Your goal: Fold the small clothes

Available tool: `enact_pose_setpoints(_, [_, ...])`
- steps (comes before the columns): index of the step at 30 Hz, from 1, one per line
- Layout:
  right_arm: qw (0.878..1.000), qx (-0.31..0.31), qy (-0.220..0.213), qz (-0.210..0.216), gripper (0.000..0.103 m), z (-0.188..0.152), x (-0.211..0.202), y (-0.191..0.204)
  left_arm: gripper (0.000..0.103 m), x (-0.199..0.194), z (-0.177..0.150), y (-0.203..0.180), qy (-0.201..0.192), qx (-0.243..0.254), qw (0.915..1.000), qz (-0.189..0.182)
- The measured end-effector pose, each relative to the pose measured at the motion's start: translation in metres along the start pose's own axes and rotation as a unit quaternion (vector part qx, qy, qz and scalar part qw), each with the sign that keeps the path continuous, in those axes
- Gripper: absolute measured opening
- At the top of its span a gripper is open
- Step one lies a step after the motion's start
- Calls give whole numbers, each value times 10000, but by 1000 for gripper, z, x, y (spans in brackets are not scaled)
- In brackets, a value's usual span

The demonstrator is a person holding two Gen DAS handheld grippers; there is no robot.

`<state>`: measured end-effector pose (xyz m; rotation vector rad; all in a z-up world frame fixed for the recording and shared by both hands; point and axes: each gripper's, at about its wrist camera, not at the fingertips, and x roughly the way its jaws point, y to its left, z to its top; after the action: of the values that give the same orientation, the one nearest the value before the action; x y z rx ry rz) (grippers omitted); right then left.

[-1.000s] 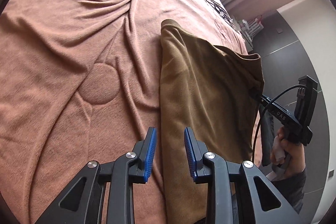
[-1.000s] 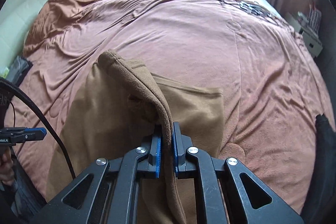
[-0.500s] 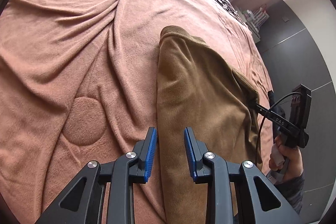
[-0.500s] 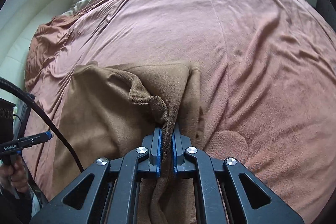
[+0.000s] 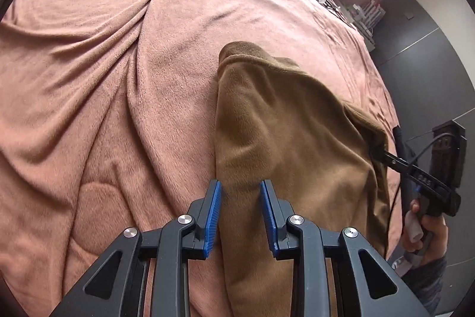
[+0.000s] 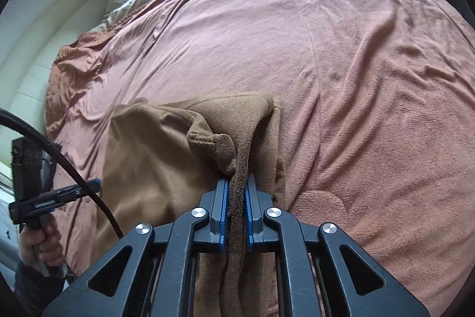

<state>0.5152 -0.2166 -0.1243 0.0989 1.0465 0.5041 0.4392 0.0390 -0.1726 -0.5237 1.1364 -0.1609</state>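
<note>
A brown fleece garment [image 5: 285,138] is being shown lying on a bed covered by a pinkish-brown blanket [image 5: 104,79], near the blanket's near edge, with one part of it folded over the rest.

Left wrist view: the left gripper [image 5: 240,216] is being held over the garment's left border. Its blue-padded fingers [image 5: 212,216] are being kept apart, and nothing is being gripped between them; the garment's edge and the blanket are being seen through the gap. At the right of this view the right gripper [image 5: 378,152] is being seen from the side, its tip buried in the garment's right edge, and the hand [image 5: 421,230] carrying it is being seen below, with a dark sleeve [image 5: 427,278] at the wrist. A black cable [image 5: 421,152] is being seen looping beside that gripper.

Right wrist view: a raised ridge of the garment [image 6: 237,198] is being held between the right gripper's [image 6: 236,213] fingers [image 6: 221,213]. The jaws are being opened slightly at this moment, yet the pads are still being pressed against the cloth on both sides. From the pinch the fabric is being drawn up into a bunched fold, while the remainder is being left spread flat to the left. The left gripper [image 6: 89,187] is being seen at the far left of this view, with its hand [image 6: 38,245] and a black cable [image 6: 59,156] arching above it.

A cream padded headboard [image 6: 35,64] is being seen beyond the blanket's left side, and a dark floor [image 5: 424,55] to the right of the bed.
</note>
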Motion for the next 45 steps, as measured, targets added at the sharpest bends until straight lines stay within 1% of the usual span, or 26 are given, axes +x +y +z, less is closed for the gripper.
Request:
enact_pose_setpoints(1, [10000, -16, -31, -3, 20, 2, 0, -1, 29, 2, 3, 1, 18, 39, 10000, 45])
enact_pose_setpoints(2, [10000, -25, -49, -4, 27, 3, 0, -3, 29, 4, 5, 1, 23, 57, 9999, 82])
enact_pose_setpoints(3, [9999, -6, -84, 58, 43, 5, -1, -4, 29, 4, 8, 2, 4, 57, 9999, 120])
enact_pose_setpoints(4, [9999, 0, -118, 108, 51, 7, -1, -5, 29, 4, 11, 3, -29, 57, 9999, 141])
enact_pose_setpoints(6, [9997, -58, -127, 205, 51, 10, 2, -4, 29, 4, 17, 3, -82, 96, 9997, 190])
enact_pose_setpoints(8, [9997, -95, -80, 187, 51, 14, 10, -2, 29, 7, 23, 3, -77, 123, 9997, 194])
enact_pose_setpoints(10, [9998, -155, -70, 112, 51, 16, 16, -1, 29, 10, 30, 2, -53, 175, 9997, 189])
enact_pose_setpoints(11, [9998, -180, -43, -3, 51, 17, 19, 0, 29, 12, 33, 0, -45, 214, 9996, 201])
enact_pose_setpoints(12, [9996, -202, -65, -183, 46, 19, 21, 0, 29, 14, 38, -1, -35, 262, 9994, 229])
enact_pose_setpoints(13, [9991, -231, -110, -336, 27, 21, 23, 2, 30, 17, 43, -4, -32, 311, 9991, 284])
enact_pose_setpoints(14, [9985, -231, -136, -469, 17, 23, 23, 1, 30, 18, 46, -6, -34, 345, 9989, 323])
enact_pose_setpoints(16, [9988, -94, -141, -469, 9, 25, 23, -6, 30, 22, 54, -10, -64, 436, 9981, 422])
enact_pose_setpoints(17, [9987, -120, -136, -484, 9, 25, 23, -6, 30, 24, 58, -12, -76, 475, 9977, 476])
enact_pose_setpoints(19, [9973, -268, -87, -675, 8, 23, 29, -3, 30, 30, 64, -14, -97, 493, 9973, 540])
enact_pose_setpoints(21, [9968, -295, -54, -738, 8, 22, 36, -5, 30, 36, 72, -15, -113, 508, 9969, 593])
enact_pose_setpoints(23, [9970, -246, -18, -728, 9, 23, 41, -6, 30, 46, 79, -15, -126, 596, 9955, 725])
enact_pose_setpoints(24, [9973, -181, 16, -708, 9, 26, 44, -8, 32, 51, 81, -15, -113, 677, 9943, 813])
enact_pose_setpoints(26, [9970, -109, 83, -756, 17, 27, 47, -11, 34, 60, 84, -15, -113, 765, 9927, 922])
enact_pose_setpoints(28, [9959, -110, 114, -888, 35, 30, 42, -9, 35, 59, 88, -14, -134, 725, 9930, 924])
enact_pose_setpoints(31, [9945, -178, 128, -1027, 47, 26, 27, -3, 35, 49, 84, -18, -135, 789, 9914, 1039])
enact_pose_setpoints(32, [9951, -195, 100, -966, 47, 24, 19, -1, 35, 46, 82, -20, -141, 821, 9909, 1058])
enact_pose_setpoints(34, [9965, -176, 125, -805, 49, 19, 8, 0, 35, 39, 74, -20, -63, 794, 9921, 973])
enact_pose_setpoints(36, [9974, -179, 198, -666, 49, 10, -1, 3, 35, 31, 62, -18, -2, 710, 9941, 820])
enact_pose_setpoints(39, [9980, -287, 348, -447, 49, -6, -10, 7, 35, 25, 45, -20, 46, 723, 9942, 800])
enact_pose_setpoints(45, [9969, -424, 474, -458, 49, -45, -26, 15, 35, 17, 4, -21, 123, 623, 9961, 606])
